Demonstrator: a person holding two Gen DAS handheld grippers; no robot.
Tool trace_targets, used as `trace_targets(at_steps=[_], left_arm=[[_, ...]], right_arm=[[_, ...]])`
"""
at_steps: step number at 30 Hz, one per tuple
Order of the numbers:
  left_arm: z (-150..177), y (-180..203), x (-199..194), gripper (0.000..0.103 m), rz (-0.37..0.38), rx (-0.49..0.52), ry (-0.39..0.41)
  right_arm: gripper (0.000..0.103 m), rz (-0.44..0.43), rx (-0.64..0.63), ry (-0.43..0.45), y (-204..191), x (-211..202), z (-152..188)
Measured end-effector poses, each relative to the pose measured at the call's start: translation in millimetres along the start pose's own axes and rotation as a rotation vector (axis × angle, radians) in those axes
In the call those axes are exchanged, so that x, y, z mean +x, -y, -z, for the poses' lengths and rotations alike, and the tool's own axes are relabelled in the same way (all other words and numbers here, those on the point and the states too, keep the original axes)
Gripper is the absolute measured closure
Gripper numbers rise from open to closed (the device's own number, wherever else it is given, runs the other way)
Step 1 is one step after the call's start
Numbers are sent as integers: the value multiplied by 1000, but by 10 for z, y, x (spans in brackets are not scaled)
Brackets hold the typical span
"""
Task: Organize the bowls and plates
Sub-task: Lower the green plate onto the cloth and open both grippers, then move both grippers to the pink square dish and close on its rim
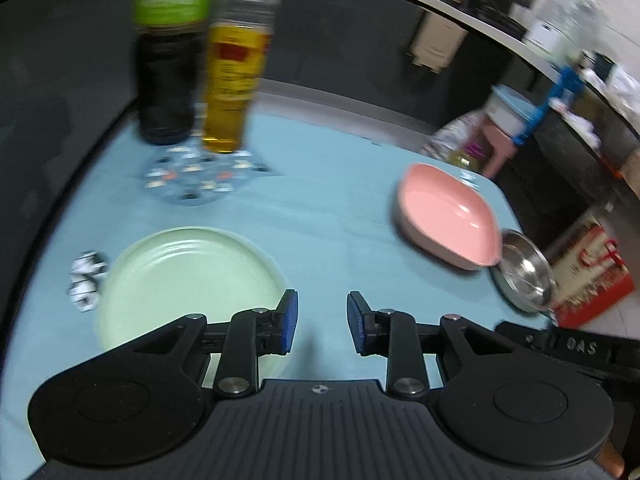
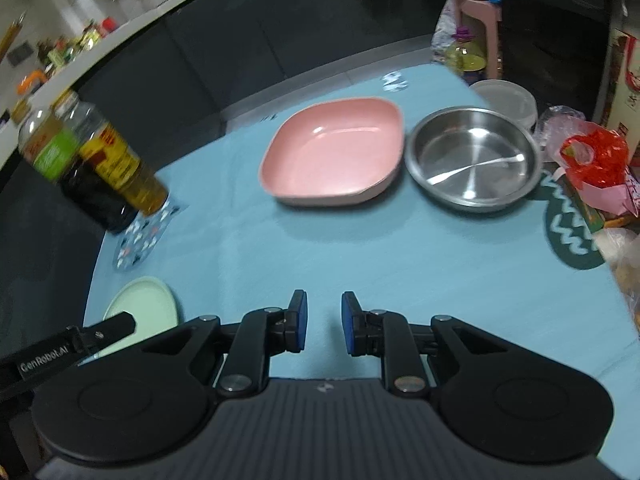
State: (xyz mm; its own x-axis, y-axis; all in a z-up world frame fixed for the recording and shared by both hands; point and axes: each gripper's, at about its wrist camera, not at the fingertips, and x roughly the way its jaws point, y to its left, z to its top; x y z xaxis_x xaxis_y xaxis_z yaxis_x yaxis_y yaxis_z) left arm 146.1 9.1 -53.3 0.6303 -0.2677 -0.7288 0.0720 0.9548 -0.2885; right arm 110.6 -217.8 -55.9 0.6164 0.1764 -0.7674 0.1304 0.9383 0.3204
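Both sets of tongs empty: left gripper (image 1: 322, 322) parted, right gripper (image 2: 324, 322) parted narrowly. Best to slip under the pink square bowl (image 2: 334, 152) rim near the table's (image 2: 360, 248) far edge, clear of the steel pan (image 2: 472, 158) beside it.

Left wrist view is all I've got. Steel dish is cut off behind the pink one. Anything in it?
Observer: No. From the right wrist the steel dish is fully visible and holds nothing; it sits right beside the pink dish.
Operator: What's past the steel dish?
Observer: A white lidded container just behind it at the table edge, and a red plastic bag to its side.
Operator: Right gripper carrying anything?
Observer: No. The right gripper has a narrow gap between its blue pads, with only the blue tablecloth showing through.
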Motion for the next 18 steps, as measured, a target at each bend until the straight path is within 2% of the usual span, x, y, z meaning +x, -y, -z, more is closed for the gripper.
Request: trace_targets(at_steps=[7, 14, 18], left_arm=[[-118, 381, 289, 77, 58, 84, -18], [-318, 546, 550, 77, 50, 80, 13], [-421, 621, 693, 77, 44, 64, 22]], right_arm=[[86, 3, 65, 34, 296, -6, -200], [86, -15, 89, 76, 459, 34, -501], [86, -45, 43, 107, 475, 129, -754]])
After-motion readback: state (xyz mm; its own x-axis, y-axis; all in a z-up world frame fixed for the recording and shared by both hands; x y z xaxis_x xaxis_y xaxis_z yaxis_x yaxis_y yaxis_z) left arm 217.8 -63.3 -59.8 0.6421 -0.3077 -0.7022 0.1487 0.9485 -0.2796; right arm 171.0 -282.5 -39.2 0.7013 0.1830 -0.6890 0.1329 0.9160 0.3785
